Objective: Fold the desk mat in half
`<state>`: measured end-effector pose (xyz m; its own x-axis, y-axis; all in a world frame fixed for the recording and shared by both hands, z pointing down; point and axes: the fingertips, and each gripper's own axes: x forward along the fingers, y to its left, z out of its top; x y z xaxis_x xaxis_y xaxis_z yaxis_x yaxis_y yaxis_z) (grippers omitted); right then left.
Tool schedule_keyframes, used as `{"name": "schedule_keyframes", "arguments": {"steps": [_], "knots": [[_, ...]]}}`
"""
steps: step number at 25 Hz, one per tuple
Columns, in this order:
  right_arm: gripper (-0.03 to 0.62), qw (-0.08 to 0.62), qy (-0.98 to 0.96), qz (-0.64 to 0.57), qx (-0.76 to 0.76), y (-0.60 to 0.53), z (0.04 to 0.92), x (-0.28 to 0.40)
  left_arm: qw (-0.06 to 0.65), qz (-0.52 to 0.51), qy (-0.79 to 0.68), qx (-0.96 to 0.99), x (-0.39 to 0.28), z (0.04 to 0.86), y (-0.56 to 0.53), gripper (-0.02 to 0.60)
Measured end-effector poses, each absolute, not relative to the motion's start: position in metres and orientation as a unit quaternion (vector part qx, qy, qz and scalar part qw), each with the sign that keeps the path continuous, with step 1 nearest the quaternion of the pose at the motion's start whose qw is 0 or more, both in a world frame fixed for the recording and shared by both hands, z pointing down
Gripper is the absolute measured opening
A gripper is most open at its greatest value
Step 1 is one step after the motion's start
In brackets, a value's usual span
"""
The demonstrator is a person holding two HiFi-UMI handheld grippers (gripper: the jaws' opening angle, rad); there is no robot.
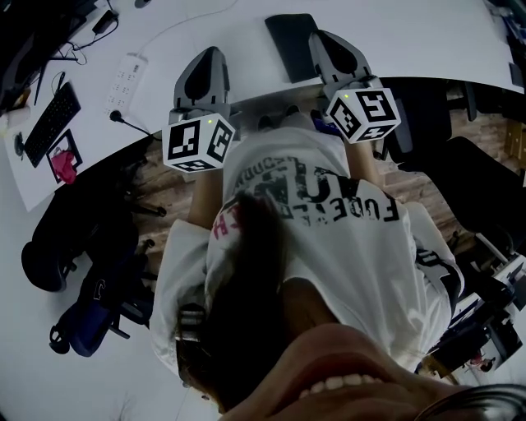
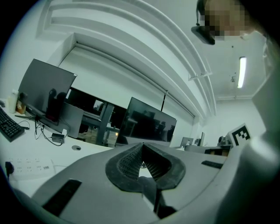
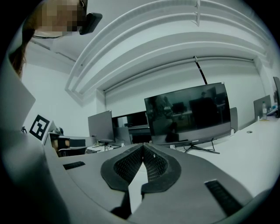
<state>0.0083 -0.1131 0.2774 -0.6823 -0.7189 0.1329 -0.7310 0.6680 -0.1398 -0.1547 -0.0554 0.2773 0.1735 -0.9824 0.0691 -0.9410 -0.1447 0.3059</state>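
The dark desk mat (image 1: 290,45) lies flat on the white desk (image 1: 214,25), straight ahead of the person. My right gripper (image 1: 322,36) rests on the desk edge beside the mat's right side, jaws closed tip to tip with nothing between them. My left gripper (image 1: 210,53) lies apart from the mat, to its left, also shut and empty. In the left gripper view the ribbed pads (image 2: 130,162) meet at the tip of the gripper (image 2: 142,144). The right gripper view shows the same closed gripper (image 3: 142,145). Both gripper views point up over the desk; the mat is hidden in them.
A power strip (image 1: 125,80) and a keyboard (image 1: 51,122) lie on the desk at the left. A dark office chair (image 1: 78,271) stands lower left. Monitors (image 2: 148,122) (image 3: 188,114) stand at the desk's far side. The person's torso (image 1: 329,230) fills the middle of the head view.
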Motion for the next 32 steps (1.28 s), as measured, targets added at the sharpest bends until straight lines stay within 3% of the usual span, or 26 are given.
{"name": "schedule_keyframes", "arguments": {"steps": [32], "knots": [[0.0,0.042,-0.914,0.096,0.392,-0.125,0.281,0.021,0.176,-0.07,-0.638,0.747,-0.142,0.286,-0.066,0.003]]}}
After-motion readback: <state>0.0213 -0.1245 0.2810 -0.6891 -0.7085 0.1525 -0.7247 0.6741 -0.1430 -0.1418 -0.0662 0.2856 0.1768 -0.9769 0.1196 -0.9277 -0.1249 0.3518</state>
